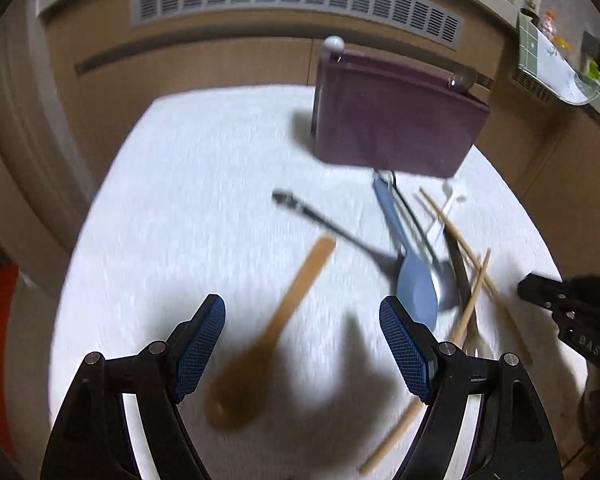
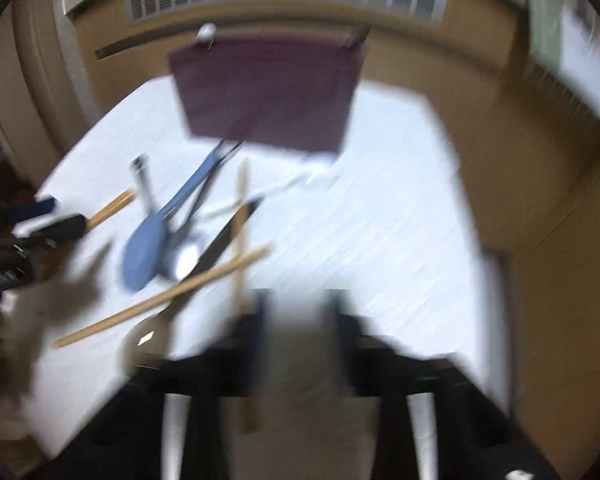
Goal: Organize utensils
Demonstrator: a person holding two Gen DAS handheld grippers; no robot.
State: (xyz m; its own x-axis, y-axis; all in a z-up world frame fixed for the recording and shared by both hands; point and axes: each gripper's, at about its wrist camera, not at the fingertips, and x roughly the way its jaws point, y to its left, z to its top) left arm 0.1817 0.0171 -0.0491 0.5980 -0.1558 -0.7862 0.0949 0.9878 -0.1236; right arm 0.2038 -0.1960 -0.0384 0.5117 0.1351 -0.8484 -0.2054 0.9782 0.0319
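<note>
Left gripper (image 1: 302, 344) is seen with its jaws spread wide and nothing pinched between the blue pads (image 1: 198, 354); a wooden spoon (image 1: 260, 354) lies on the white tabletop (image 1: 180, 184) under the gap, its handle running up toward 1 o'clock. Right gripper (image 2: 300, 344) is badly smeared in its own view, yet its fingers are taken as closed together, with nothing visibly held; in the left wrist view it pokes in at 3 o'clock.

A messy pile is found between 1 and 4 o'clock of the left gripper: a blue spoon (image 1: 414, 276) on top of a metal spoon (image 1: 446, 284), a dark-handled utensil (image 1: 320, 218) lying slantwise, and crossed wooden chopsticks (image 1: 472, 300). Farther back at 12 o'clock, a purple box (image 1: 392, 120) is parked near the table's far edge.
</note>
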